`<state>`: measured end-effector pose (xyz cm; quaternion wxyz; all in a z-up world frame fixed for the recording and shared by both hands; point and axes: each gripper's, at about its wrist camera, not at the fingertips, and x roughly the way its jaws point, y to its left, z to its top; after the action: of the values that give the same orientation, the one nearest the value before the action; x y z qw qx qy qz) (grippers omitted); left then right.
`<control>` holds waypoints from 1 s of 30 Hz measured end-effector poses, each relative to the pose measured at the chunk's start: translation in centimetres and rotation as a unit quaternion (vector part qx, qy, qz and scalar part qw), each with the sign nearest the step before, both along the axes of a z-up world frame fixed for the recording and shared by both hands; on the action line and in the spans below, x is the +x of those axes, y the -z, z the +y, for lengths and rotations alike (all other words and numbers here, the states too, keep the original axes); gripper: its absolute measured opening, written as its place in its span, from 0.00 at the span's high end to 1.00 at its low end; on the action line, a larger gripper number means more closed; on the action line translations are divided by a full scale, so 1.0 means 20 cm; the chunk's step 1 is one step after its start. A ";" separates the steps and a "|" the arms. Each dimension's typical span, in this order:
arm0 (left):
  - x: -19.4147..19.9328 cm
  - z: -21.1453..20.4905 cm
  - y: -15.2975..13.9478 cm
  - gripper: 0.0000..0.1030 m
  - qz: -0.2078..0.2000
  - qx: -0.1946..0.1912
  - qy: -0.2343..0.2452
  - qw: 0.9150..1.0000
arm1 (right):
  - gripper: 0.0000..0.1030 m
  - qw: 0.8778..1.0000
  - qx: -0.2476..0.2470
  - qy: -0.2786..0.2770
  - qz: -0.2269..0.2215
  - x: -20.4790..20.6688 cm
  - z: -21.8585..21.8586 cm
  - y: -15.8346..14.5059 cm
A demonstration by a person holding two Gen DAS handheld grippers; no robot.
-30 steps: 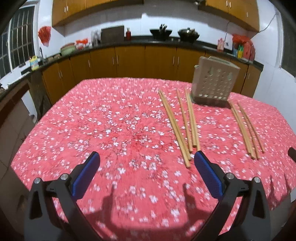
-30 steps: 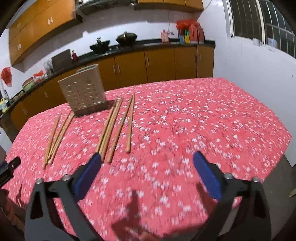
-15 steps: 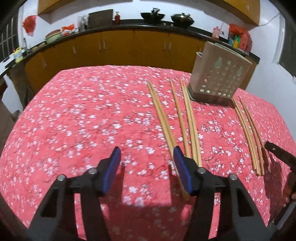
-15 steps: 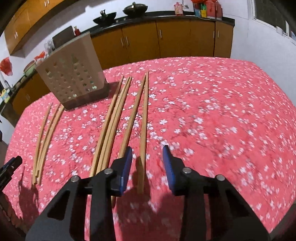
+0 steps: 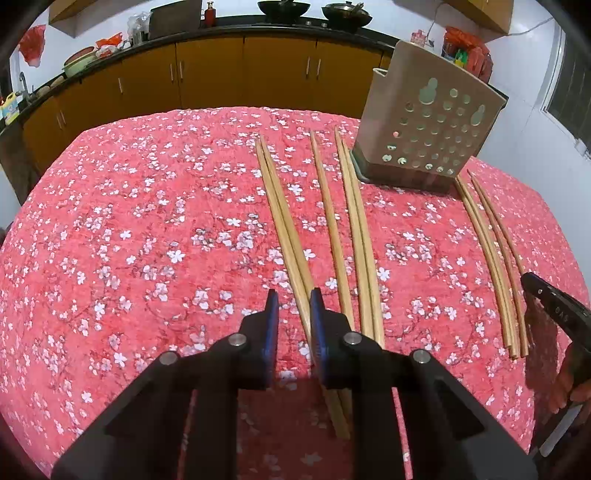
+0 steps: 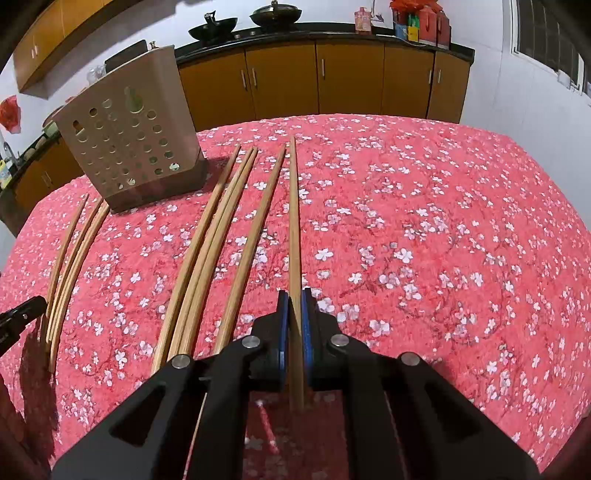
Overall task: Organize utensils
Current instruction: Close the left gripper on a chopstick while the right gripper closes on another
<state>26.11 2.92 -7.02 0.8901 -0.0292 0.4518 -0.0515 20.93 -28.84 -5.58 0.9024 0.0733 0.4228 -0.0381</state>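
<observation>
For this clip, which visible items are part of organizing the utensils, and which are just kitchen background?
Part of the job:
chopsticks on the tablecloth
perforated utensil holder
right gripper, fingers closed on one chopstick
left gripper

Background:
woks
cabinets
red bags

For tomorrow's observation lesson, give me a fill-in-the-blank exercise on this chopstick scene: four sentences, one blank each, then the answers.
1. The right gripper is closed on a single ____.
2. The tablecloth is red with small white ____.
3. The perforated utensil holder stands ____ on the table.
4. In the left wrist view, the left gripper has its blue pads around the nearest ____ of chopsticks.

Missing words: chopstick; flowers; upright; pair
</observation>
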 end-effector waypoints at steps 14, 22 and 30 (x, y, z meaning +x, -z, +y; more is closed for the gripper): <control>0.23 -0.04 0.03 0.92 0.007 0.039 -0.005 0.999 | 0.92 1.000 -0.015 -0.009 0.002 0.14 0.01 0.02; 0.32 0.06 0.02 0.92 0.001 0.004 -0.011 1.000 | 0.92 1.000 0.010 0.003 -0.009 0.20 -0.07 0.02; 0.17 0.06 0.02 0.90 -0.003 0.008 -0.008 1.000 | 0.92 1.000 0.009 -0.008 -0.007 0.11 -0.03 0.04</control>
<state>29.43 4.12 -7.46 0.8919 -0.0254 0.4496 -0.0412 23.08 -29.47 -6.38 0.9051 0.0785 0.4170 -0.0269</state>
